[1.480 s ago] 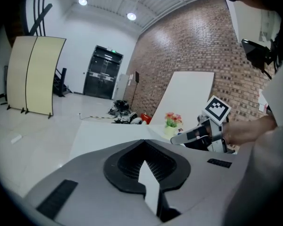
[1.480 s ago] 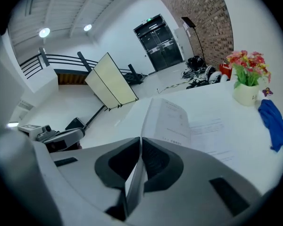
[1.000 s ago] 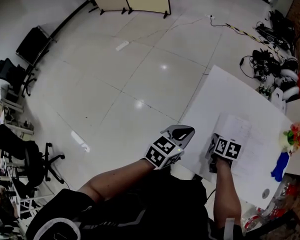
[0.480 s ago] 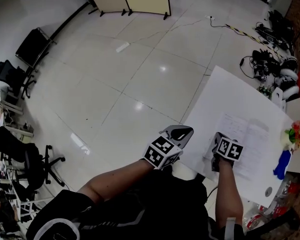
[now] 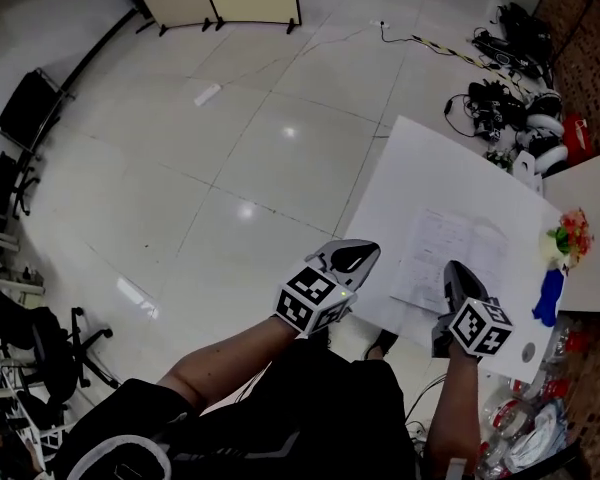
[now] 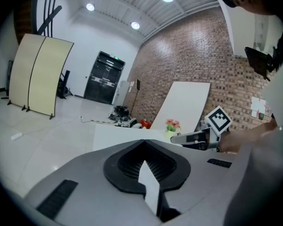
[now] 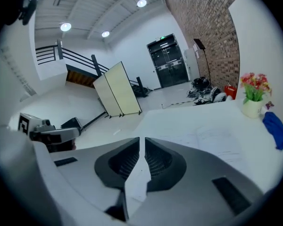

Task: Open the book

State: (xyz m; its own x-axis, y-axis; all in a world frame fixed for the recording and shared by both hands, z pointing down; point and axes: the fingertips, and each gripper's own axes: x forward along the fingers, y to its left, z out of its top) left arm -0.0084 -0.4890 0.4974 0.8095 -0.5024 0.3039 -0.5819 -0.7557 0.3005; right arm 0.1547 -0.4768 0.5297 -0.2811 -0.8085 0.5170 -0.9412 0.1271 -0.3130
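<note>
The book lies open on the counter. Our left gripper and right gripper have their fingers closed on nothing. A low sweep by the right one could reclose it.

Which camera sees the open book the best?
The head view: the book lies open on the white table, seen from above. The right gripper view shows its pages only faintly, at a low slant. The left gripper view shows no book.
</note>
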